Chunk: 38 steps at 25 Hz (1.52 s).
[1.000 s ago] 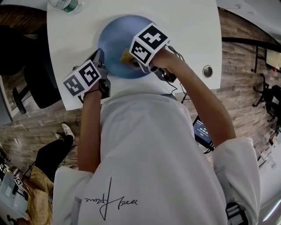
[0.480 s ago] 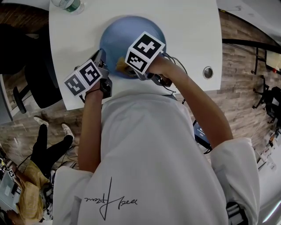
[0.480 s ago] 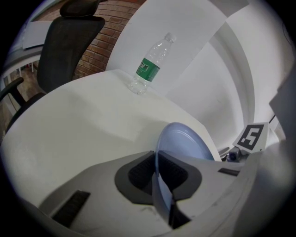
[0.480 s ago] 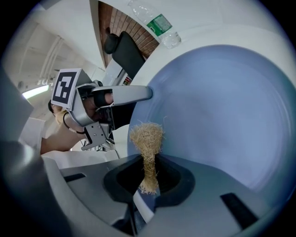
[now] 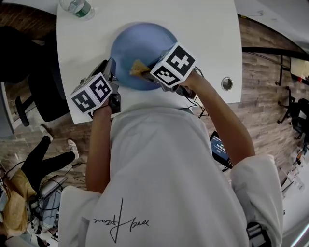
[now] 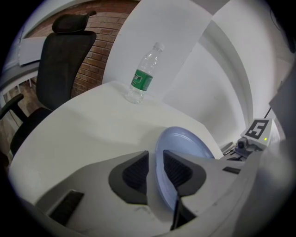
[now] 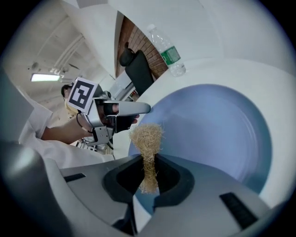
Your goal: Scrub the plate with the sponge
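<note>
A round blue plate (image 5: 140, 46) lies on the white table (image 5: 207, 43). My left gripper (image 5: 110, 68) is at the plate's near left rim. Its jaws have just been opening and now stand open, with the plate's rim (image 6: 159, 152) in the gap of the left gripper (image 6: 156, 169). My right gripper (image 5: 147, 71) is shut on a tan fibrous sponge (image 5: 138, 68), held just over the plate's near part. In the right gripper view the sponge (image 7: 147, 139) sticks up from the right gripper (image 7: 148, 178) above the plate (image 7: 212, 125), with the left gripper (image 7: 132, 109) beyond it.
A clear water bottle with a green label (image 5: 75, 6) stands at the table's far left, also seen as the bottle (image 6: 142, 78). A round cable grommet (image 5: 227, 83) sits near the table's right front edge. A black office chair (image 6: 64, 60) stands to the left of the table.
My right gripper has rolled and drawn back a little toward the plate's near edge, the sponge still in it. My left gripper has stayed at the plate's left rim.
</note>
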Each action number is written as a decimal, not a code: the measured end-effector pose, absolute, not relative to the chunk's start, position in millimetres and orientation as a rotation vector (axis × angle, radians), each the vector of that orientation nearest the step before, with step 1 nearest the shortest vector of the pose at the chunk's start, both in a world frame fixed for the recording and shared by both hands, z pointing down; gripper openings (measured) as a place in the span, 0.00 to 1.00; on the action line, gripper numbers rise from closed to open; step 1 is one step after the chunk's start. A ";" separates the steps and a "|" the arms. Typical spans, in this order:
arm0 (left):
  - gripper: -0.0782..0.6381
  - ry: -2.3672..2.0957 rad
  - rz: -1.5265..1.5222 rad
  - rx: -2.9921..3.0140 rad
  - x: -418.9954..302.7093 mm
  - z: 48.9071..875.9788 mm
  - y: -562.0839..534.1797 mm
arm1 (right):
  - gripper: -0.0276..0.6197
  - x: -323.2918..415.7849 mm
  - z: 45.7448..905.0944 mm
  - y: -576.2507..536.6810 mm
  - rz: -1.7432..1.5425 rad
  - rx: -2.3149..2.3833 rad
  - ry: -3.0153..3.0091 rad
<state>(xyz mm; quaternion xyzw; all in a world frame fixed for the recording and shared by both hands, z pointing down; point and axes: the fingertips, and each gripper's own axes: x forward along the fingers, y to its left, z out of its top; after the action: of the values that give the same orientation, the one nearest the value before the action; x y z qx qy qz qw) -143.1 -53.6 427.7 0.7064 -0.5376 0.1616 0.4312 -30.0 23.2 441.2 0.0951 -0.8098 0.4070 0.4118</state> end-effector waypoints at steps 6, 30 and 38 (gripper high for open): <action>0.27 -1.346 0.385 1.805 -142.8 408.7 -50.7 | 0.11 -13.3 403.7 8.1 0.878 0.319 -2.227; 0.11 -1.080 0.095 2.317 -51.0 236.8 -20.4 | 0.11 54.8 225.0 2.9 0.432 0.888 -2.613; 0.11 -1.079 0.070 2.361 -41.0 213.3 -13.2 | 0.10 72.6 223.5 7.8 0.444 0.997 -2.528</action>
<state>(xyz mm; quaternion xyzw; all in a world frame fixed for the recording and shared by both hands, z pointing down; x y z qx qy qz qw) -41.0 -13.2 213.3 0.8756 -0.4003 0.0258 0.2691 72.6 7.8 223.5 0.3552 -0.9009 0.1583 0.1929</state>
